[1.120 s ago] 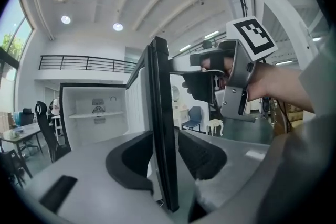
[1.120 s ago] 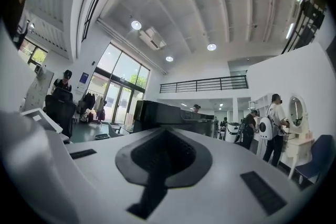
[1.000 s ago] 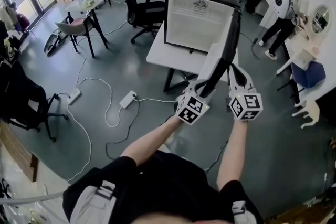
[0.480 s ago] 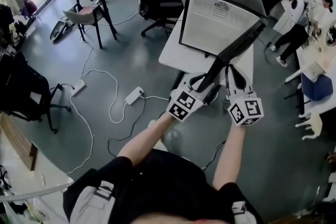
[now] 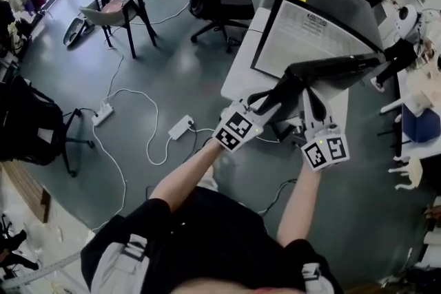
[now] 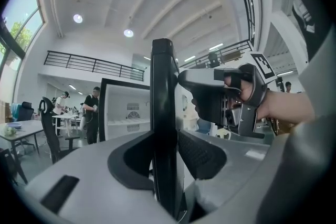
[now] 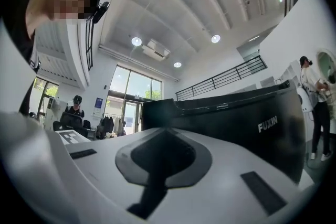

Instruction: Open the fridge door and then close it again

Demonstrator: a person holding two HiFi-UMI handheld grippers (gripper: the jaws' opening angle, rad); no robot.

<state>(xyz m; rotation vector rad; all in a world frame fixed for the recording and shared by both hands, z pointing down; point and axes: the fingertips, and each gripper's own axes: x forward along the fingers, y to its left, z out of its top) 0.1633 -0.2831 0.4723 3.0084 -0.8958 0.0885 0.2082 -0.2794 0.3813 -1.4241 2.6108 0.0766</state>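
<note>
Left gripper [image 5: 279, 91]: jaws clamped on the free edge of the door [image 5: 337, 67]. Its own view shows the black slab edge-on between the jaws [image 6: 164, 155].

Right gripper [image 5: 309, 96]: jaws together, nothing in them [image 7: 160, 165]. It sits just beside the door, facing the branded outer side [image 7: 236, 123]. Contact cannot be told.

Position: the fridge [image 5: 310, 31] sits on a white table [image 5: 241, 76] in front of the person. The door stands wide open and the white interior is exposed.

Handling (judgement):
- The door looks like a stiff slab that won't flex under a pinch. The hinge carries its weight, so it should swing lightly.
- The outer face is glossy and probably slick, so a grip across the edge is safer than pressure on the face.
- The best hold is the free edge, far from the hinge, where the left gripper already is. That gives the most leverage.
- The shut right gripper could push flat on the outer face to close it.
- The fridge is small, and a hard shove might slide it on the table. Expect a seal to pull in near the end of the swing.

Count: fridge 1, door 1, grippers 2, table under the fridge 1.
</note>
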